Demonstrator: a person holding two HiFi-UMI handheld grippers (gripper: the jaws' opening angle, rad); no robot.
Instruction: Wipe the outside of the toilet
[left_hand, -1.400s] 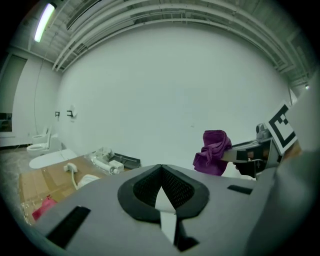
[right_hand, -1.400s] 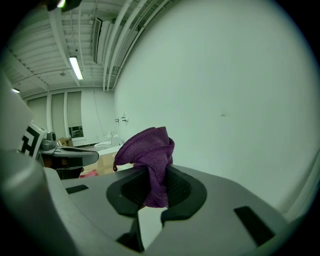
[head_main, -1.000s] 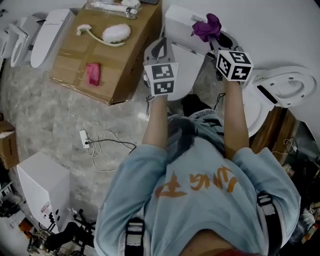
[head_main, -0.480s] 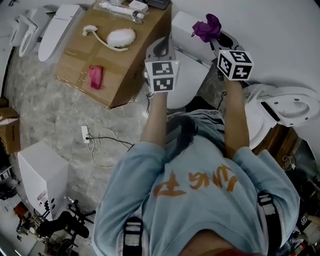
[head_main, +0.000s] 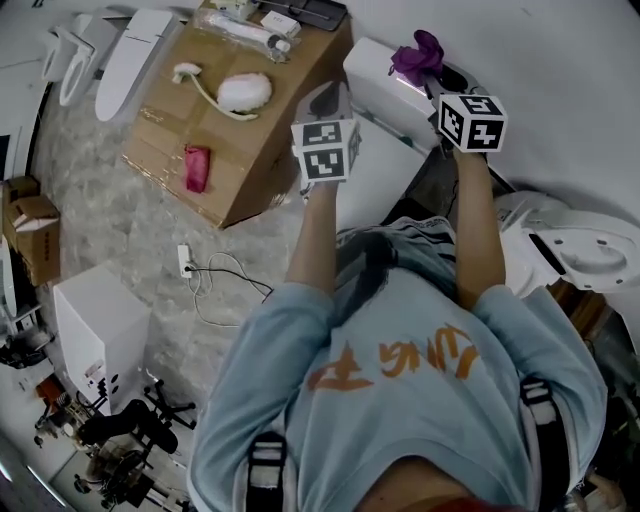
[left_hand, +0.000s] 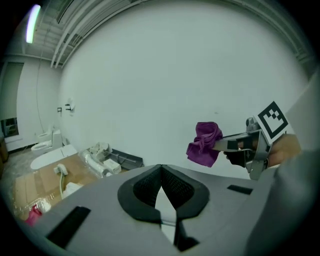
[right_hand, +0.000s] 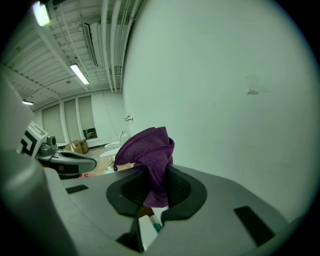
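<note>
My right claw (right_hand: 155, 187) is clamped on the purple cloth (right_hand: 147, 150), bunched forward over the toilet (head_main: 372, 80) tank, ready to wipe, I reckon; left claw (left_hand: 161, 172) pinched together, empty, hovering beside it.

bunched purple cloth (head_main: 417, 55) near white toilet (head_main: 372, 75)
</note>
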